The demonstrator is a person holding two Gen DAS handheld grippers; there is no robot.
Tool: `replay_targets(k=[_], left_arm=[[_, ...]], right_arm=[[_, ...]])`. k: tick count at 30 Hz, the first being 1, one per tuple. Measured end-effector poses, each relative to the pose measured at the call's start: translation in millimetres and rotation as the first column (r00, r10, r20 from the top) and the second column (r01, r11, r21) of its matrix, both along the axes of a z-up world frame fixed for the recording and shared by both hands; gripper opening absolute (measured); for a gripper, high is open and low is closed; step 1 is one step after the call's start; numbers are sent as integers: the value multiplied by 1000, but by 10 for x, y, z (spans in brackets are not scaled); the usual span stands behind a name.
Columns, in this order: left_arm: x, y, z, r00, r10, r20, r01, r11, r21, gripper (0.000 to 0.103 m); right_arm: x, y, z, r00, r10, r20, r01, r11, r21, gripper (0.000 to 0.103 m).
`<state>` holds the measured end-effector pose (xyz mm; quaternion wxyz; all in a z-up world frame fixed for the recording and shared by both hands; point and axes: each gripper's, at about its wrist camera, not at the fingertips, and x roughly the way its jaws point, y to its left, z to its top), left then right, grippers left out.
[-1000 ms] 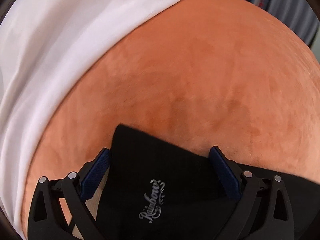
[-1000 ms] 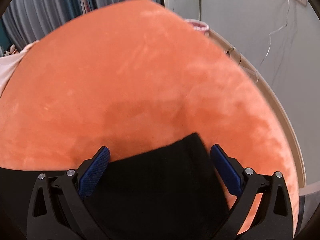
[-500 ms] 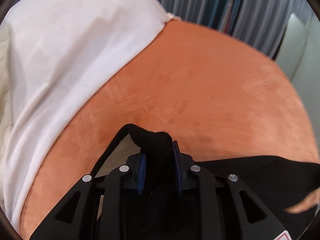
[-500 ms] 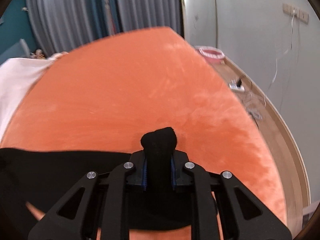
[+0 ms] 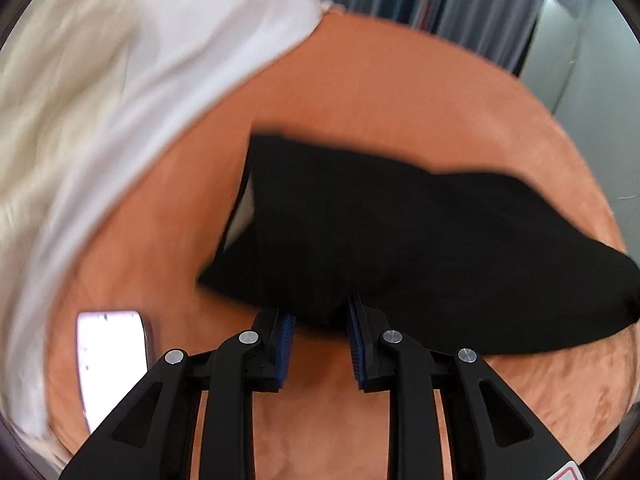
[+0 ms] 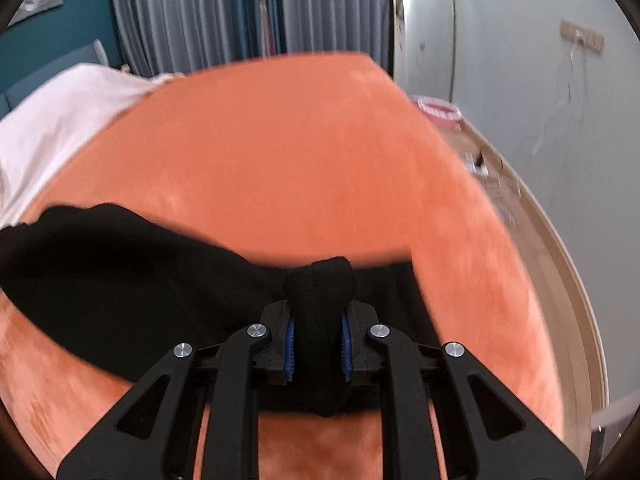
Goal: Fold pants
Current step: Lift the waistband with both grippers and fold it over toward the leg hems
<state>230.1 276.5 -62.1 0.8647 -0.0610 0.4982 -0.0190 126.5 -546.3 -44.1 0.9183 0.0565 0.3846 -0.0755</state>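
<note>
Both grippers held the black pants point(image 5: 400, 240) by an edge, and the cloth hung forward from them over the orange velvet surface point(image 5: 400, 88).

The left gripper point(image 5: 318, 320) was narrow. Its 2 blue pads point(image 5: 285, 336) pinched a small bunch of the black fabric just at their tips. From there the pants spread ahead of the gripper and to its right, already doubled over, with a pale inner lining showing at the far left corner.

The right gripper point(image 6: 319, 344) was also narrow, clamped on a thick roll of the pants point(image 6: 120, 280) that stuck out past its pads. The rest of the garment ran away to its left, toward the other gripper.

I judge that the 2 grips on the same edge were there to carry it across as 1 straight line, so the fold would land even. The cloth between them sagged a little, so it could wrinkle when laid down.

A white sheet point(image 5: 120, 60) lay far ahead and to the left of the left gripper. A flat white object point(image 5: 112, 364), maybe a phone, lay just beside its left finger; the blur made it hard to tell.
</note>
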Motion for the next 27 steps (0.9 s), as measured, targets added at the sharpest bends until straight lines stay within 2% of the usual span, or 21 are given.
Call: replay_targets(k=[2,3,5,6,7,8,9,10,12,14,17,19,20,21,22,24,25,26,27], left_arm=[[15,25,-147,1000,22,-18,-22,1000,-21,22],[32,45,-154,999,31,-11,-31,999,-30,22],[6,23,-63,999,44,27,-42,997,-62,22],[9,19,-19,998,42,38,-40,997,-69,25],[22,24,35,998,41,46,-38,997,-71,36],[33,33,68,998,46,46,-43,997,-63,44],[32,59,109,997,60,54,-57,997,-54,56],[10,94,162,995,74,71,-71,996,-50,63],[-67,165,258,989,103,102,-99,994,-42,63],[-194,283,381,976,163,145,-162,987,-19,64],[-381,376,591,957,207,204,-219,975,40,64],[-478,221,766,956,160,246,-177,983,45,65],[-493,101,821,959,125,254,-142,989,51,72],[-513,-27,861,962,91,256,-111,992,62,87],[-522,-218,872,963,64,260,-88,993,82,92],[-469,-489,805,969,26,247,-52,993,103,92],[-394,-659,715,974,2,229,-32,991,128,92],[-345,-773,624,977,-11,215,-22,988,151,92],[-339,-856,508,980,-15,198,-22,983,181,92]], right_arm=[[-93,-8,-169,999,-13,-33,14,1000,19,18],[-127,-8,-203,999,-17,-39,18,999,29,23],[-236,26,-157,999,-36,-23,36,999,21,30],[-262,24,-120,999,-41,-19,41,999,19,36],[-310,37,-61,999,-48,-11,48,999,13,44],[-357,53,-2,998,-56,-1,56,998,3,46],[-389,54,30,998,-60,11,60,998,-2,52],[-466,55,89,997,-71,28,71,997,-5,59],[-597,55,175,993,-97,61,97,995,0,64],[-783,69,210,988,-130,87,129,991,23,65],[-992,24,233,976,-198,92,194,980,47,65],[-1071,-47,259,969,-223,107,214,973,91,67],[-1079,-86,267,966,-232,111,220,969,114,69],[-1058,-123,270,964,-244,109,230,965,127,75],[-988,-155,263,963,-252,98,237,961,139,76],[-827,-166,221,968,-239,70,227,963,148,78],[-673,-162,156,974,-225,27,219,966,140,78],[-545,-158,64,976,-217,-26,219,968,123,77],[-432,-143,-41,975,-209,-80,217,970,108,60]])
